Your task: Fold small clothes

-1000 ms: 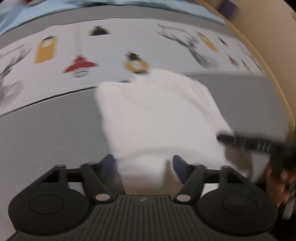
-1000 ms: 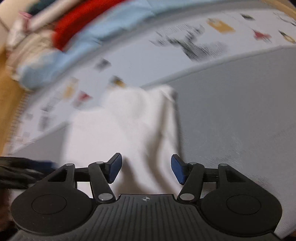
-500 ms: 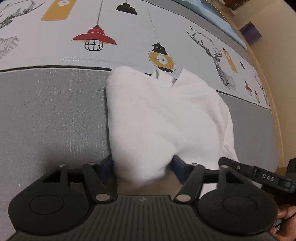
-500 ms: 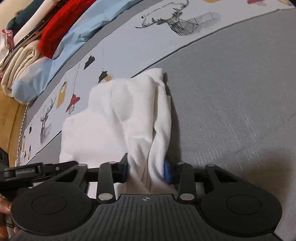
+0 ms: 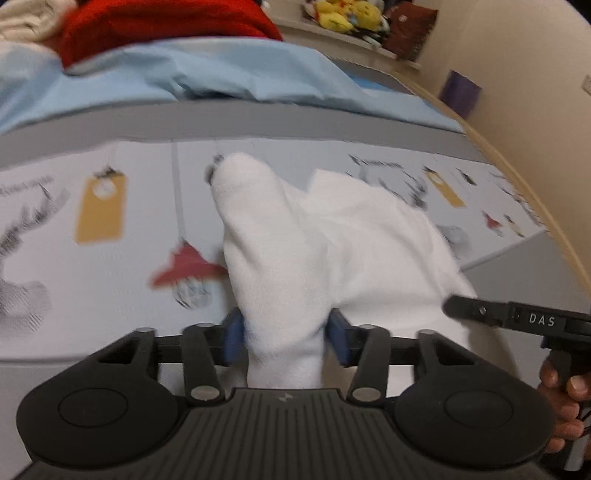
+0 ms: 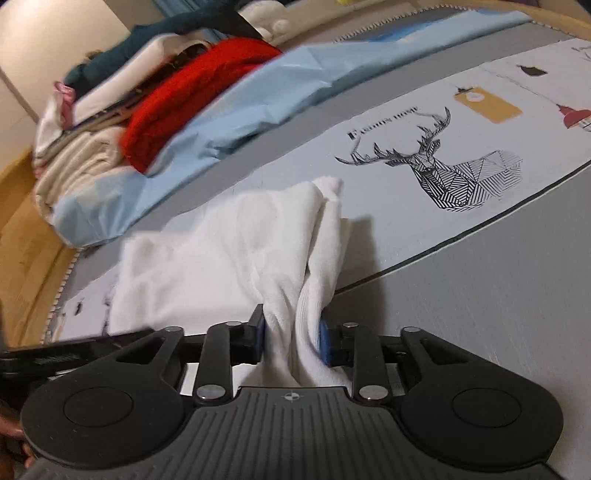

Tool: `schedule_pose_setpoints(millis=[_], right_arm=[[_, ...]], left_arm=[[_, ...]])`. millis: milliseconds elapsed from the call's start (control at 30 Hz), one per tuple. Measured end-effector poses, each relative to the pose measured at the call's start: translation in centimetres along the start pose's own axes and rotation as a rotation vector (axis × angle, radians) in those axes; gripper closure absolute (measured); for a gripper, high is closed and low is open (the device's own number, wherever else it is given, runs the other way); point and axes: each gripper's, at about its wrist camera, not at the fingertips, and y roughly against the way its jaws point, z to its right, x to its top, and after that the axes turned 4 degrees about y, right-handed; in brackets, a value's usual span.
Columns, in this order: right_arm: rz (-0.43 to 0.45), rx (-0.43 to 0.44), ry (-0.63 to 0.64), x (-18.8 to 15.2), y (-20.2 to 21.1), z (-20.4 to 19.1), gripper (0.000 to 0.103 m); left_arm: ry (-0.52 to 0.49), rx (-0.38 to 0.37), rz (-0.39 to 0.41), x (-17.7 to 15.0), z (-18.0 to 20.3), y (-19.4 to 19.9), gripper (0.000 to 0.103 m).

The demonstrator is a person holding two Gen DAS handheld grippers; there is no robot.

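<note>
A small white garment (image 5: 332, 240) lies bunched on a grey bedcover with a printed band (image 5: 103, 266). Its near edge is gathered up between the blue pads of my left gripper (image 5: 286, 339), whose jaws are closing and press on the cloth from both sides. In the right wrist view the same garment (image 6: 229, 258) hangs in folds from my right gripper (image 6: 291, 343), which is shut on a thick pinch of its edge. Each gripper holds one near corner. The right gripper's black body (image 5: 517, 317) shows at the right of the left wrist view, held by a hand (image 5: 565, 391).
A light blue sheet (image 6: 277, 96) lies crumpled across the far side, with a red cloth (image 6: 192, 96) and a stack of folded clothes (image 6: 85, 147) behind it. A wooden rim (image 5: 554, 229) curves along the right. Plush toys (image 5: 343, 14) sit on a far shelf.
Both grippers have closed on the garment's near edge. They have carried it away from me over the printed band, and both views have tilted up toward the blue sheet.
</note>
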Motion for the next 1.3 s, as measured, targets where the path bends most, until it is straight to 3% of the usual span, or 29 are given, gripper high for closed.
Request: schedule_pose_setpoints(millis=[100,200,267,333,367,433,500,533,600,700,767,833,900,933,1000,1067,1200,1300], right_arm=[[0.019,-0.132,-0.022,1.1,-0.3,0.8,0.065],[0.05,-0.094,-0.017,1.4,1.3,0.6,0.065],[0.021,-0.036,0.062,1.0,1.4,-0.4,0.066],[-0.053,-0.037,0.172,0.0,0.4,-1.6,0.066],[-0.103,-0.091,0.211,-0.6,-0.6,-1.6,0.055],[-0.14,-0.155,0.177,-1.3,-1.6,-0.4,0.047],[-0.127,-0.147,0.103,-1.0,-0.8,0.2,0.051],[-0.093,-0.148,0.121,-0.8,-0.1,-0.3,0.057],[-0.049,-0.16,0.195,-0.8,0.8,-1.2,0.058],[-0.208,-0.232,0.183,-1.5,-1.0,0.2,0.059],[-0.321,-0.334,0.129,-2.1,-1.6,1.7,0.062],[-0.254,-0.337,0.076,-1.5,0.8,1.9,0.062],[-0.164,-0.293,0.084,-0.2,3.8,0.8,0.061],[-0.121,-0.272,0.11,0.3,5.3,0.1,0.056],[-0.035,-0.236,0.173,1.2,8.3,-1.5,0.041],[0.065,-0.203,0.248,1.5,11.8,-3.1,0.018],[0.211,-0.144,0.381,0.6,17.4,-4.9,0.008],[0.265,-0.121,0.435,-1.5,19.5,-5.4,0.003]], left_arm=[[0.017,0.022,0.009,0.7,-0.9,0.8,0.047],[-0.017,-0.057,-0.038,0.2,-0.9,1.6,0.047],[-0.081,-0.081,-0.111,-0.8,-0.3,0.9,0.047],[-0.122,-0.017,-0.258,-2.7,-0.1,-1.3,0.048],[-0.132,0.019,-0.308,-3.6,-0.1,-2.1,0.046],[-0.13,0.031,-0.308,-3.8,0.0,-1.8,0.046],[-0.134,0.024,-0.272,-3.4,0.3,-0.2,0.049],[-0.146,0.01,-0.246,-3.6,0.7,0.6,0.049],[-0.15,-0.017,-0.262,-4.2,0.7,0.9,0.049],[-0.241,0.103,-0.392,-7.1,1.2,-1.3,0.045],[-0.247,0.126,-0.356,-7.6,1.3,-0.2,0.045],[-0.231,0.154,-0.291,-7.3,1.7,2.0,0.042],[-0.196,0.184,-0.192,-6.8,1.9,4.8,0.025],[-0.163,0.202,-0.148,-6.6,2.0,6.3,0.013],[-0.095,0.22,-0.064,-6.2,2.3,9.0,0.012],[-0.047,0.219,0.012,-6.1,3.2,11.8,0.011],[-0.058,0.252,0.199,-8.2,6.3,17.2,0.011],[-0.013,0.228,0.253,-10.2,8.5,19.7,0.003]])
